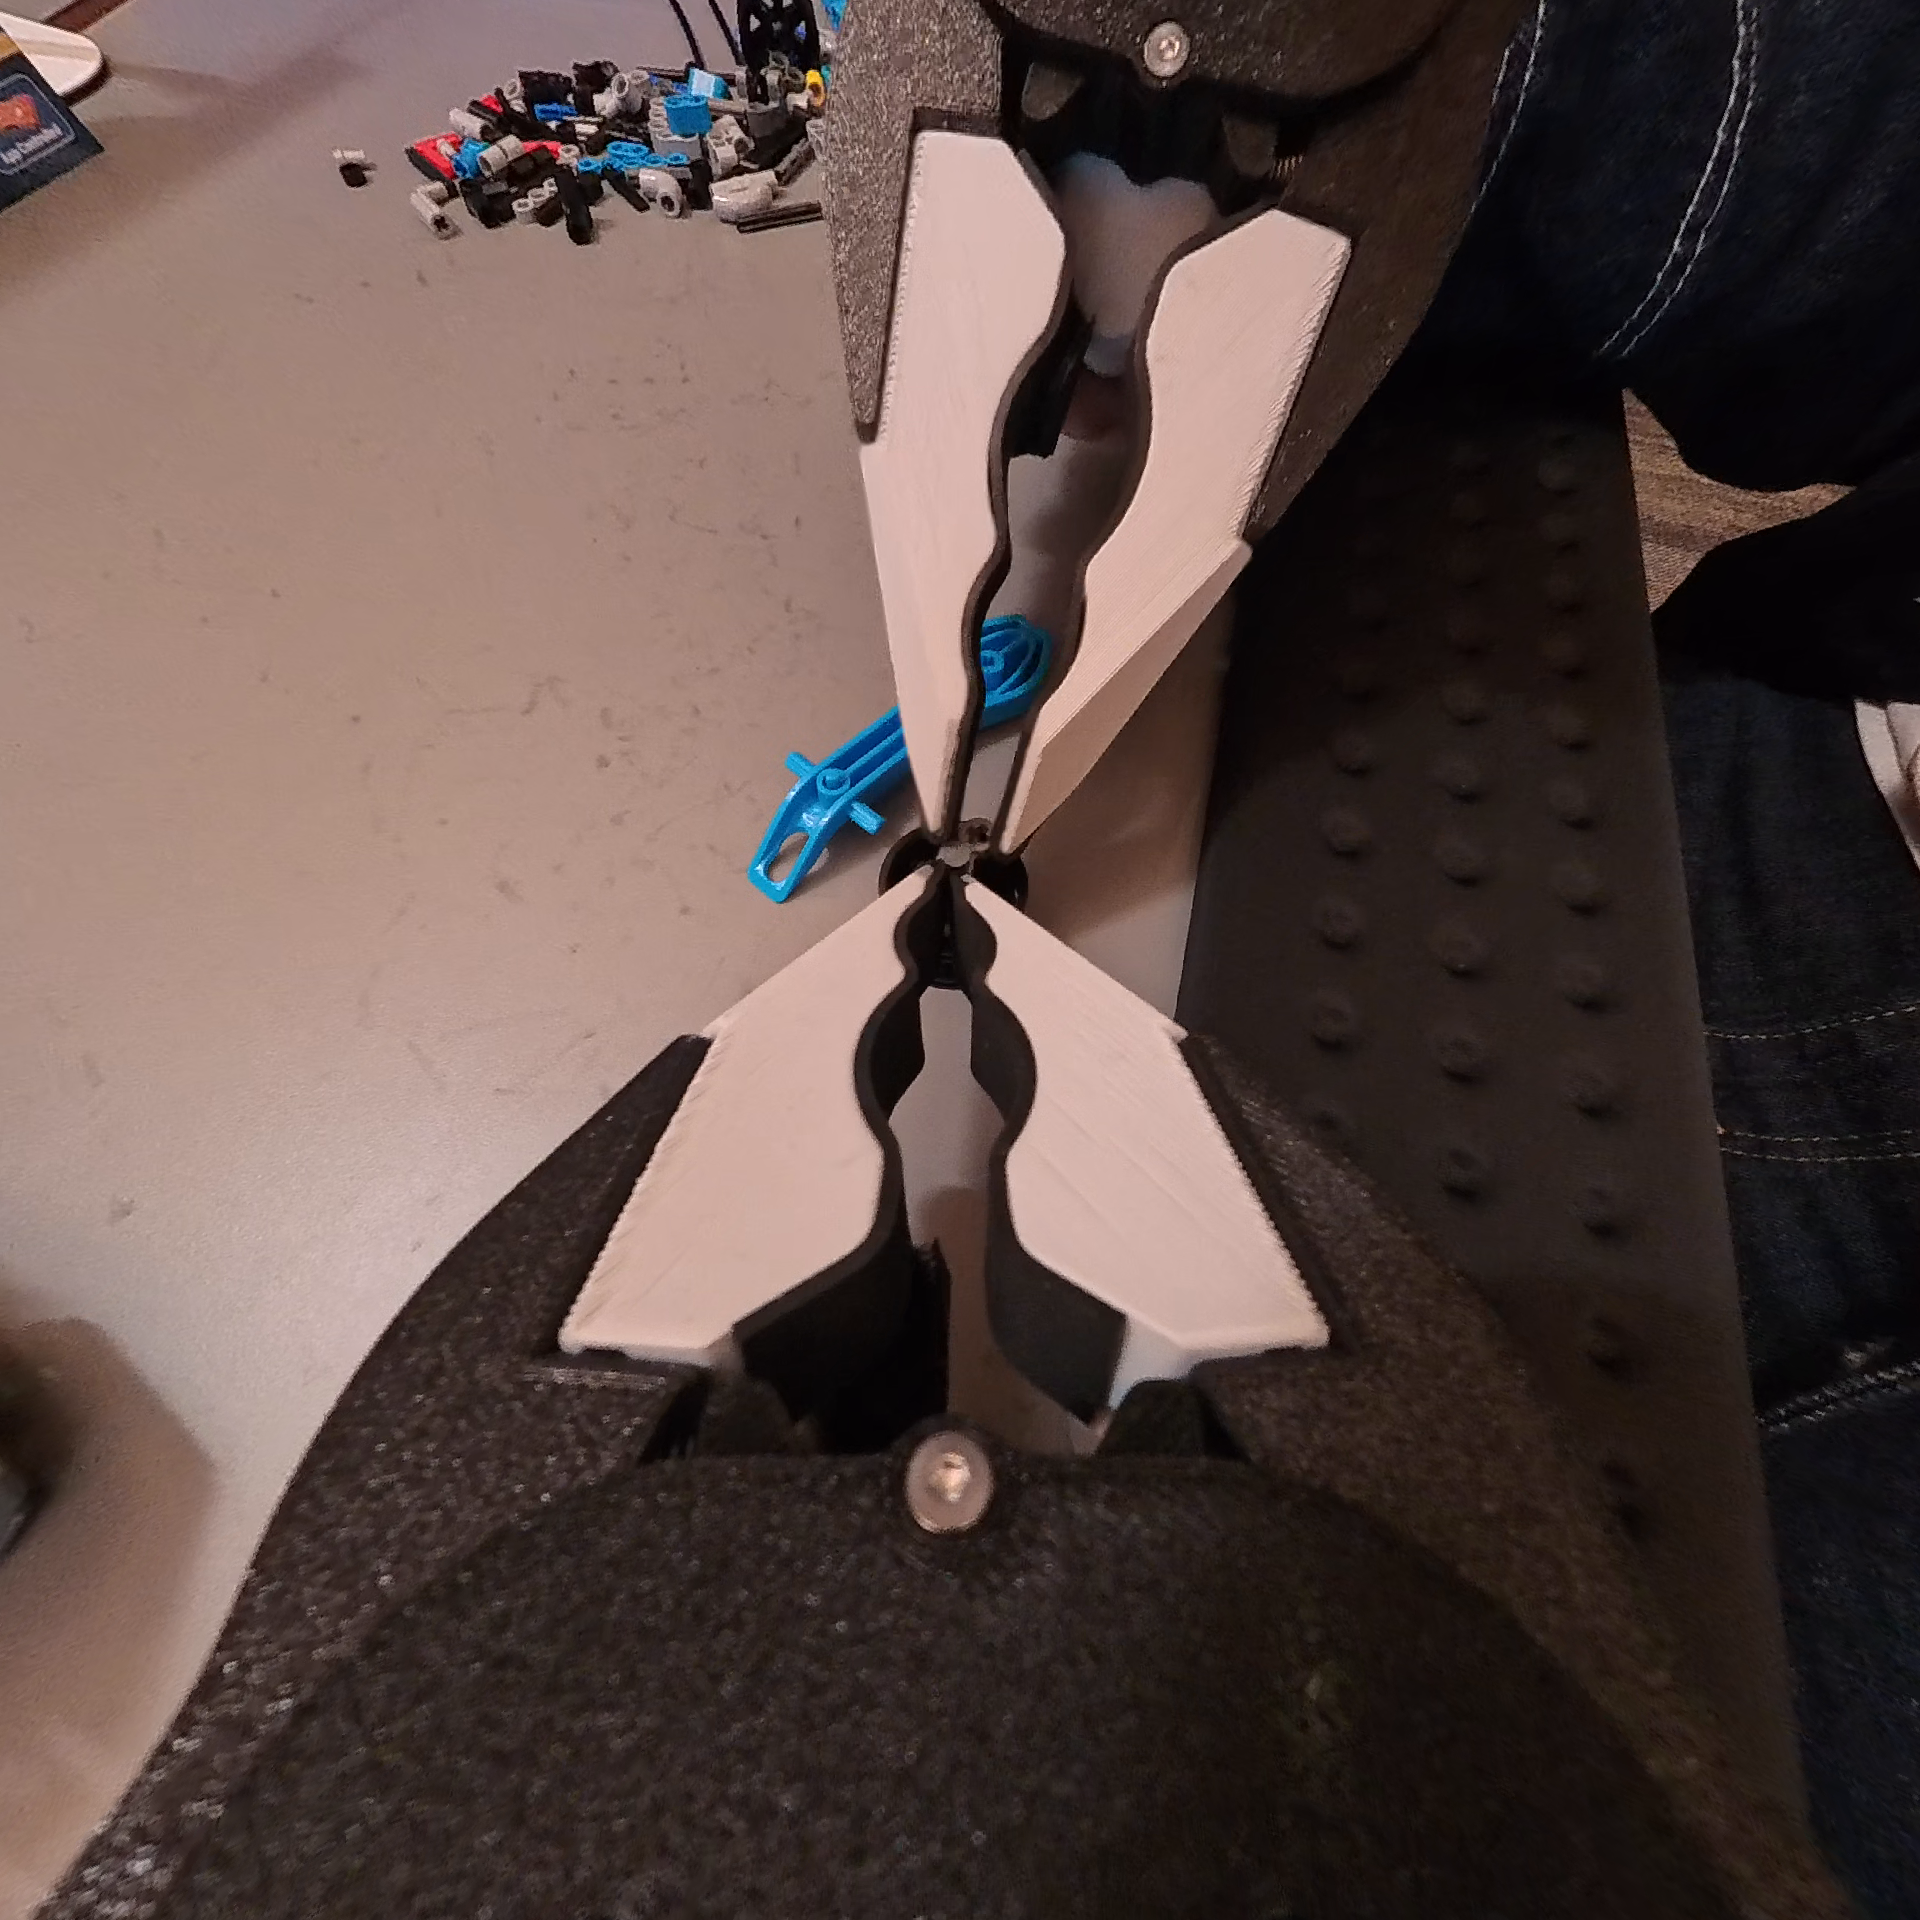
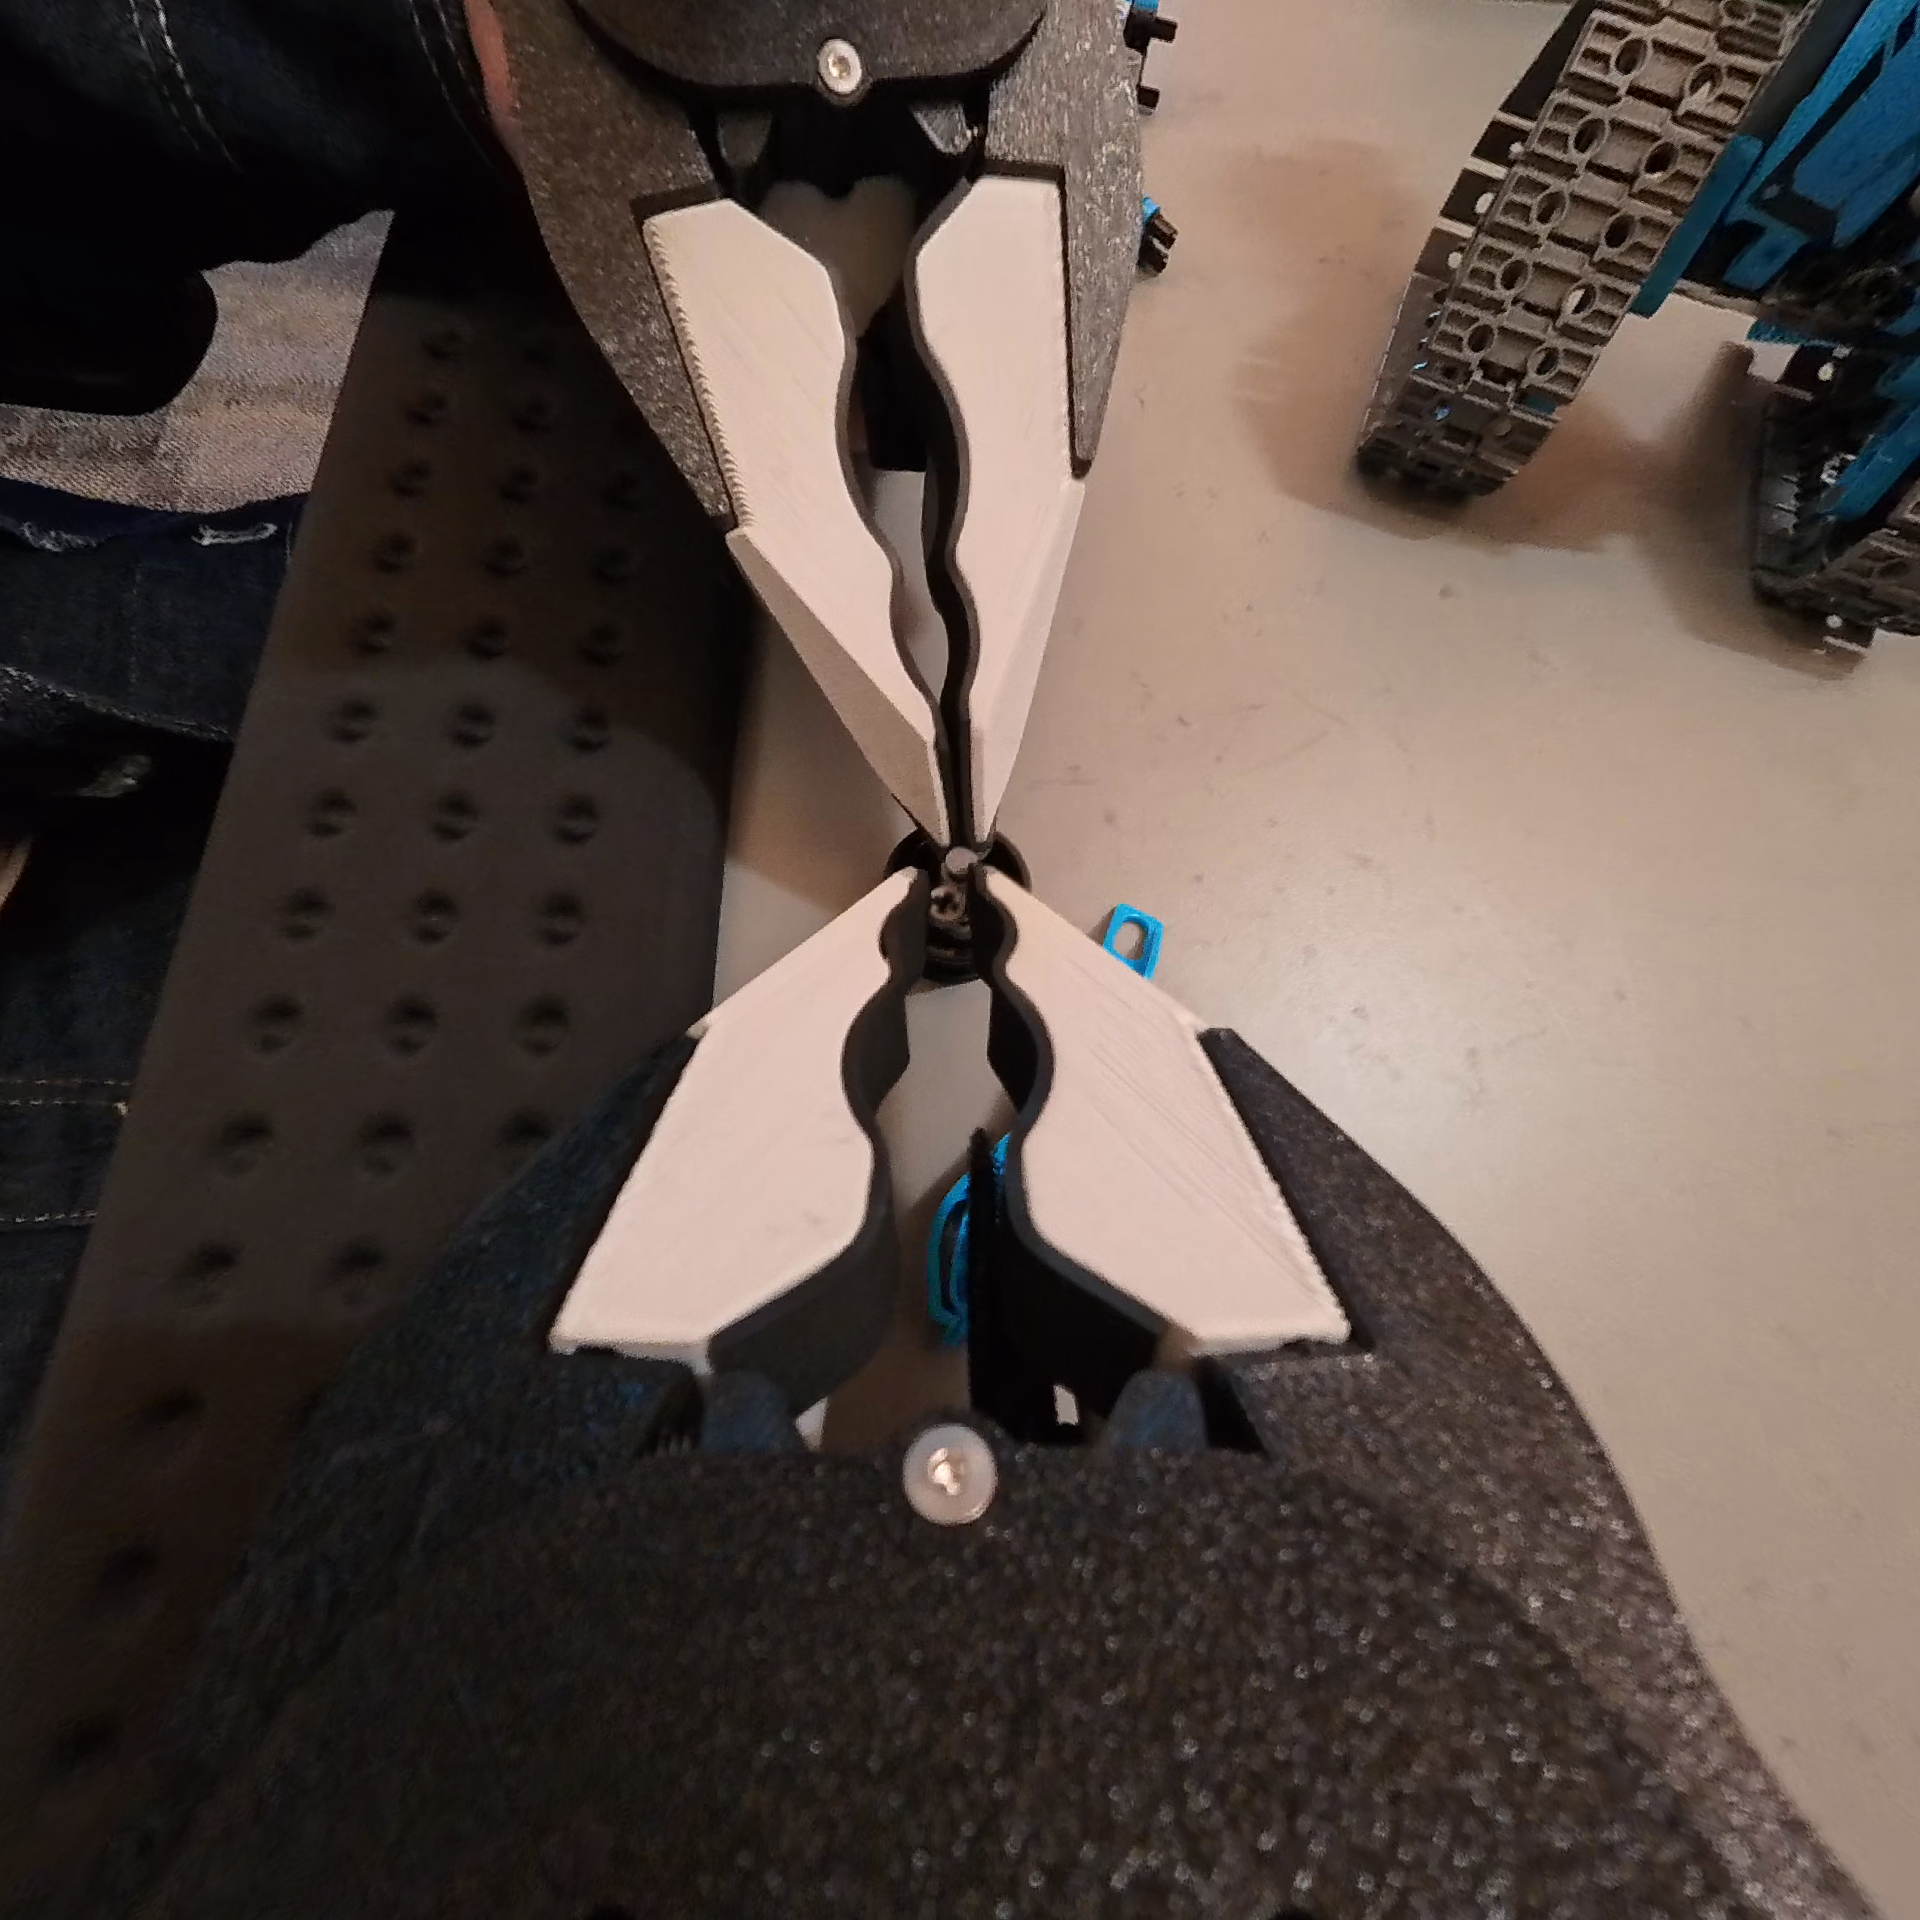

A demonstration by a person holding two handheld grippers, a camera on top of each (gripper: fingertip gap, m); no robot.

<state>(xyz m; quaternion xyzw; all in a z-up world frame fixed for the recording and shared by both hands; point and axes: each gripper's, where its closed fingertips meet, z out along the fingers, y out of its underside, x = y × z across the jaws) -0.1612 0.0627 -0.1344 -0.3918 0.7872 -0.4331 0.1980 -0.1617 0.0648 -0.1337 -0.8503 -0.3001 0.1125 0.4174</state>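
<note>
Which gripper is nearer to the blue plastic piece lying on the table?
Right. The right gripper has its fingers directly over the blue plastic piece. The left gripper meets it tip to tip on a small dark part, beside the piece's end.

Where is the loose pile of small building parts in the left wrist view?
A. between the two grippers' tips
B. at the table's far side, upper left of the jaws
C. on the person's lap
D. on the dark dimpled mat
B: the pile lies on the bare table, far from the mat.
</note>
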